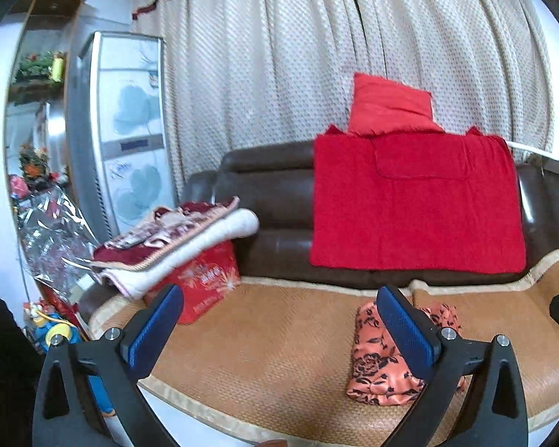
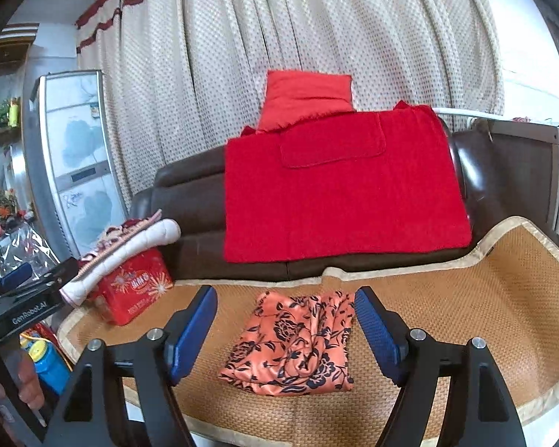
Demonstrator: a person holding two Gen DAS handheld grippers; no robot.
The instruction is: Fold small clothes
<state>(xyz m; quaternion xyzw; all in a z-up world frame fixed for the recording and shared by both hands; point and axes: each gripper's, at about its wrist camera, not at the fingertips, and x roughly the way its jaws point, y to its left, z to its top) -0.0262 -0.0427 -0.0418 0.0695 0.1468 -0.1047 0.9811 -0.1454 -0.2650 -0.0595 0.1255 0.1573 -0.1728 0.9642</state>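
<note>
A folded orange garment with a black flower print (image 2: pixel 290 346) lies on the woven mat (image 2: pixel 447 316) that covers the sofa seat. My right gripper (image 2: pixel 285 292) hangs above and in front of it, jaws open, with nothing between the blue pads. In the left wrist view the same garment (image 1: pixel 376 372) lies low on the right, partly hidden behind the right finger (image 1: pixel 406 327). My left gripper (image 1: pixel 279 294) is wide open and empty, off to the garment's left. A hand holds the left gripper's body (image 2: pixel 22 298) at the left edge of the right wrist view.
A red towel (image 2: pixel 339 193) drapes over the brown sofa back, with a red cushion (image 2: pixel 305 97) above it. A folded quilt (image 1: pixel 175 238) rests on a red box (image 1: pixel 205 279) at the seat's left end. A floor-standing air conditioner (image 1: pixel 126 130) and curtains stand behind.
</note>
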